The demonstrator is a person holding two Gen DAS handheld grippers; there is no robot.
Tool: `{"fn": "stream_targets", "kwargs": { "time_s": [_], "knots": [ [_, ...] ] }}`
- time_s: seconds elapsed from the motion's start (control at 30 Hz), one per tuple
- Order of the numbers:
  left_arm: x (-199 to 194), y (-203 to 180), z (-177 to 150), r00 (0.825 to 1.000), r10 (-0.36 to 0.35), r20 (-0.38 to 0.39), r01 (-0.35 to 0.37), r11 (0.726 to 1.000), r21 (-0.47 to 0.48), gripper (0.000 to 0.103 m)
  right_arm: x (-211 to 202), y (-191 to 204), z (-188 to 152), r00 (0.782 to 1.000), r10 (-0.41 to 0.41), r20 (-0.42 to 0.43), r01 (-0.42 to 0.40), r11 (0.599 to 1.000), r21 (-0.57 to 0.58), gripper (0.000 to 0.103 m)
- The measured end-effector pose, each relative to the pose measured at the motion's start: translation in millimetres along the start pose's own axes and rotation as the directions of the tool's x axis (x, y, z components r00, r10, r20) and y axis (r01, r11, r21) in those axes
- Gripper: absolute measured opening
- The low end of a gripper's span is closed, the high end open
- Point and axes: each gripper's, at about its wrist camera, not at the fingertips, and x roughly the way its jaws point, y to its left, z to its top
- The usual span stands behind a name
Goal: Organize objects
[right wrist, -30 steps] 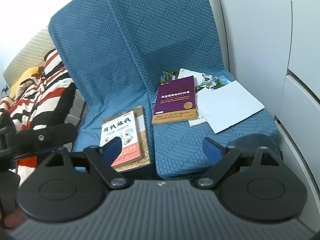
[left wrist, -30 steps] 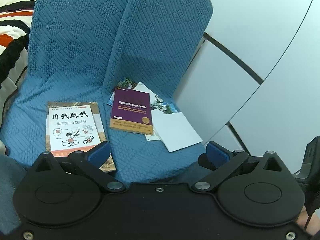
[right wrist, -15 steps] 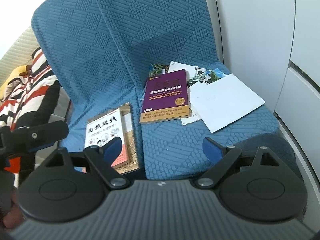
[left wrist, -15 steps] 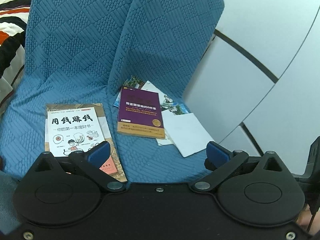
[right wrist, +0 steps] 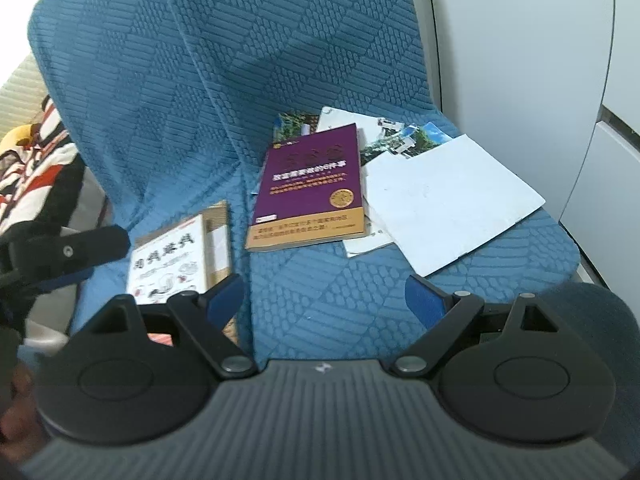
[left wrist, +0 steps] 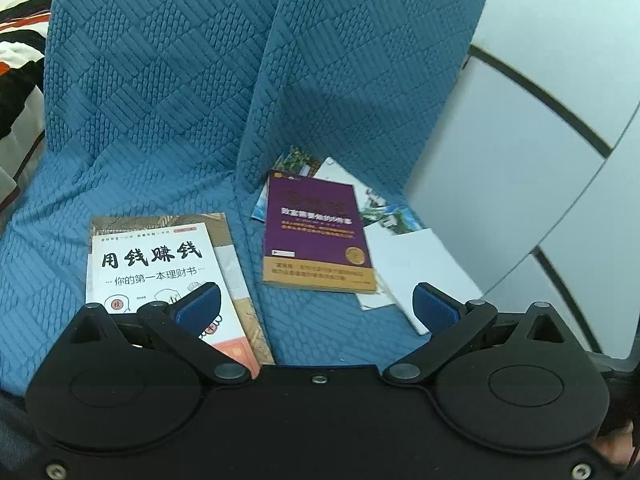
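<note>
Both grippers have dropped closer to the blue quilted seat (left wrist: 168, 120); books loom larger than before. Lower left: white paperback with black Chinese title (left wrist: 156, 276), left gripper (left wrist: 318, 306) wide, empty. Centre: purple paperback (right wrist: 310, 188) on loose photo prints (right wrist: 404, 140). Right gripper (right wrist: 326, 300) wide, empty. Nothing grasped yet; approach under way.

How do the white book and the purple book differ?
The white book has a pale cover with black lettering and cartoons; the purple book is dark with an orange band. The white book lies on a brown book, the purple book on loose sheets. Both lie flat, face up.
</note>
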Motion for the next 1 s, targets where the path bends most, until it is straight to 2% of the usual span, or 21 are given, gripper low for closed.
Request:
{"fn": "stream_targets", "kwargs": {
  "time_s": [0.47,0.6,0.7,0.77,0.8,0.87,0.93,1.0],
  "knots": [
    [88.3,32.1,13.8,0.997,0.011,-0.081,-0.016,0.998,-0.058,0.101,74.5,-17.9,12.1,1.0,-0.016,-0.025,0.017,0.999,0.043,0.089],
    [109.7,36.8,18.6,0.995,-0.005,-0.102,0.0,0.999,-0.051,0.098,90.2,-23.9,20.9,0.999,-0.007,-0.035,0.01,0.997,0.078,0.088],
    [123.0,42.5,21.1,0.991,-0.062,-0.116,0.053,0.995,-0.082,0.094,96.9,-28.7,28.7,1.0,0.014,-0.028,-0.011,0.994,0.11,0.088],
    [132.3,46.0,23.2,0.99,-0.067,-0.121,0.056,0.994,-0.089,0.09,104.1,-31.0,33.2,0.999,0.026,-0.031,-0.023,0.993,0.12,0.083],
    [136.8,47.8,24.5,0.989,-0.071,-0.126,0.059,0.994,-0.092,0.085,108.6,-31.6,35.2,0.999,0.024,-0.039,-0.019,0.992,0.124,0.074],
    [147.3,52.1,26.8,0.987,-0.086,-0.138,0.072,0.993,-0.098,0.077,119.3,-32.1,38.6,0.998,0.019,-0.06,-0.011,0.992,0.128,0.068],
    [159.1,57.2,28.6,0.984,-0.094,-0.151,0.077,0.99,-0.114,0.063,130.7,-33.3,41.4,0.996,0.027,-0.082,-0.015,0.99,0.141,0.053],
    [172.6,62.4,30.2,0.978,-0.116,-0.172,0.093,0.986,-0.14,0.052,141.5,-34.3,44.1,0.995,0.018,-0.103,-0.003,0.989,0.145,0.047]
  ]
}}
